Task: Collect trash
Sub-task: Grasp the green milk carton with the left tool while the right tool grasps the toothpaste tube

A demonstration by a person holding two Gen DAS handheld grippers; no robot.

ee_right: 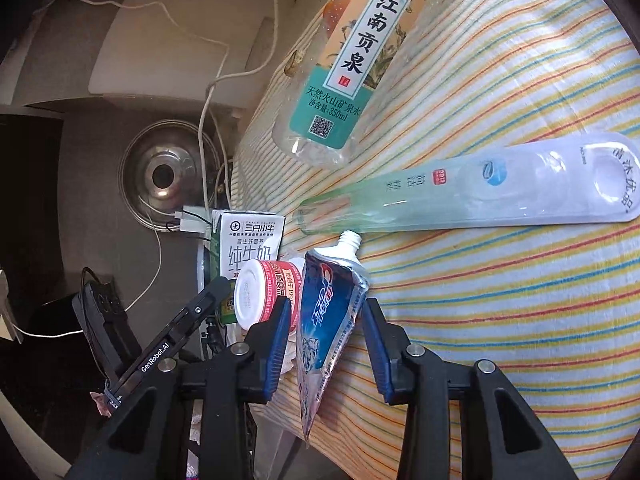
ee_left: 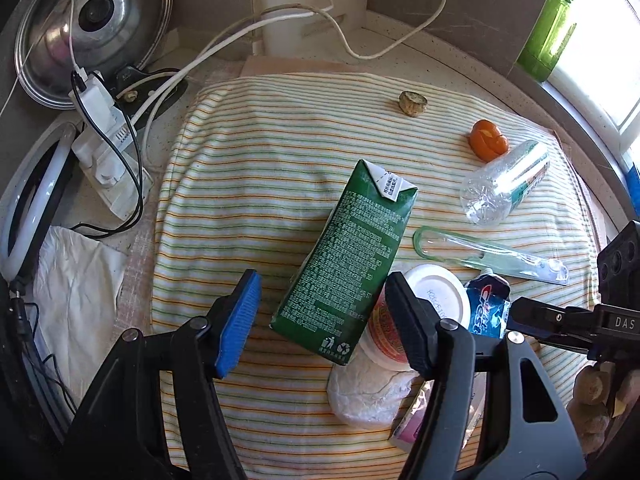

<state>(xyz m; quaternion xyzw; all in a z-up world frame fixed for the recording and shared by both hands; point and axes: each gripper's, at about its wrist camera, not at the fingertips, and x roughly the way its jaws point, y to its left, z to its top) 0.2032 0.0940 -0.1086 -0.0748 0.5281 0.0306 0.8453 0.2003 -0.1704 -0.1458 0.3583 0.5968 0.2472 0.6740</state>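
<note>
Right tool [ee_right: 326, 344] open, toothpaste tube [ee_right: 328, 320] between fingers

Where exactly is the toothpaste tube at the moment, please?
In the right wrist view, the toothpaste tube stands between the right gripper's open fingers, beside the yogurt cup on the striped cloth.

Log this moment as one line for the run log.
task: collect trash | left gripper: open, straddling green milk carton | right gripper: open around toothpaste tube | nothing lifted from striped cloth
</note>
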